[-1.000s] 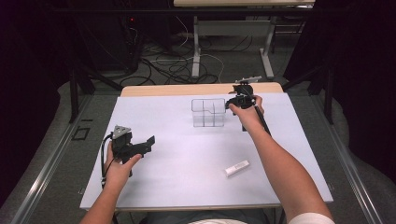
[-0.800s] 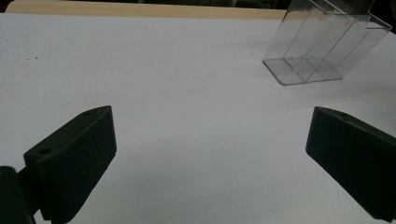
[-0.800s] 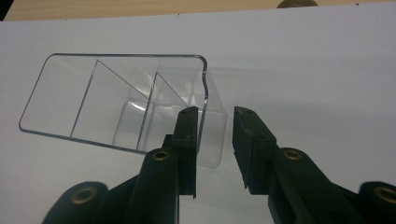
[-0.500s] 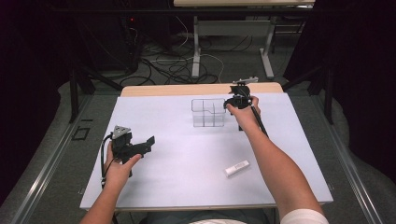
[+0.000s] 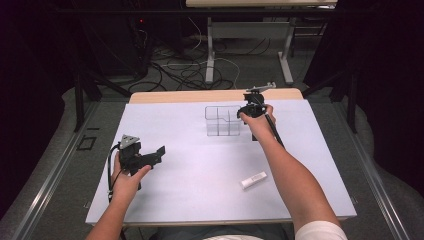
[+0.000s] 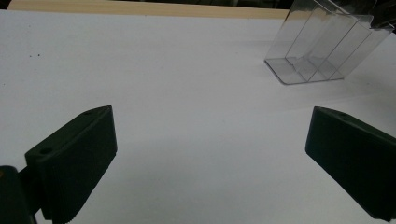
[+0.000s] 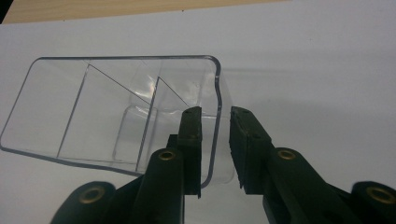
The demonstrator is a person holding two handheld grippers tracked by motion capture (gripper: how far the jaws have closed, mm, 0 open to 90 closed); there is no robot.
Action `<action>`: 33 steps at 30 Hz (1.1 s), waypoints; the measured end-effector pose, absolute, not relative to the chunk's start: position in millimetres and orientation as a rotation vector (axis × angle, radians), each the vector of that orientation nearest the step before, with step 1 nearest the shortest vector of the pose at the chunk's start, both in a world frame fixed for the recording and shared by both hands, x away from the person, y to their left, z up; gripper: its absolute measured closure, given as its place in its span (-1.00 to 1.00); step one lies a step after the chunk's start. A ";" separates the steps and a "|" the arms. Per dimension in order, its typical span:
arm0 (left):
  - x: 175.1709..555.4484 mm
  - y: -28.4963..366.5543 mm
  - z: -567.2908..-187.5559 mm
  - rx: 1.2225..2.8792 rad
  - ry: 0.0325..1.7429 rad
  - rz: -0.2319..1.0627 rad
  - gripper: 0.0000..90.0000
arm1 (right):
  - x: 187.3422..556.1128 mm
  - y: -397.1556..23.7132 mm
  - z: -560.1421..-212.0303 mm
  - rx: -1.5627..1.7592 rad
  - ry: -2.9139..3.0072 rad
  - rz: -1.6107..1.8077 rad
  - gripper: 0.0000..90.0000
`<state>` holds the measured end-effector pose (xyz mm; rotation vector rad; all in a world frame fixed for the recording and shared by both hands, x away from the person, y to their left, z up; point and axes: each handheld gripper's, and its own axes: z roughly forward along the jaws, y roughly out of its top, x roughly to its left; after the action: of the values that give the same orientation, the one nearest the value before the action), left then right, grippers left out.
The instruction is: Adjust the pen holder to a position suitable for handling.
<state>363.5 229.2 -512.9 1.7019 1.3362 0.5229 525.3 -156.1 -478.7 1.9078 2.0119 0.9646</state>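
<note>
The right hand-held gripper (image 7: 215, 140) has its jaws straddling one wall of the clear divided organizer (image 7: 116, 107), one jaw inside and one outside, a small gap left, not yet pressing it. The left hand-held gripper (image 6: 210, 154) hovers spread wide over the white tabletop (image 6: 177, 84), the organizer well ahead to its right. A small white tube (image 5: 254, 179) lies beside the right forearm.

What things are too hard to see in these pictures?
- Small white object, high view: too small to tell what it is.
- Right gripper, right gripper view: its jaws straddle the clear organizer wall; whether they touch it is unclear.
- Clear organizer, left gripper view: its top is cut off by the edge.
- Left gripper body, left gripper view: cut off by the bottom edge.
</note>
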 end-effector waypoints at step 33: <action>364.1 229.3 -515.0 1.694 1.347 0.518 -0.95 | 526.5 -143.0 -478.3 1.992 1.979 0.798 0.89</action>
<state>364.1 229.3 -515.0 1.6935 1.3466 0.5177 526.5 -143.0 -478.3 1.9917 1.9790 0.7981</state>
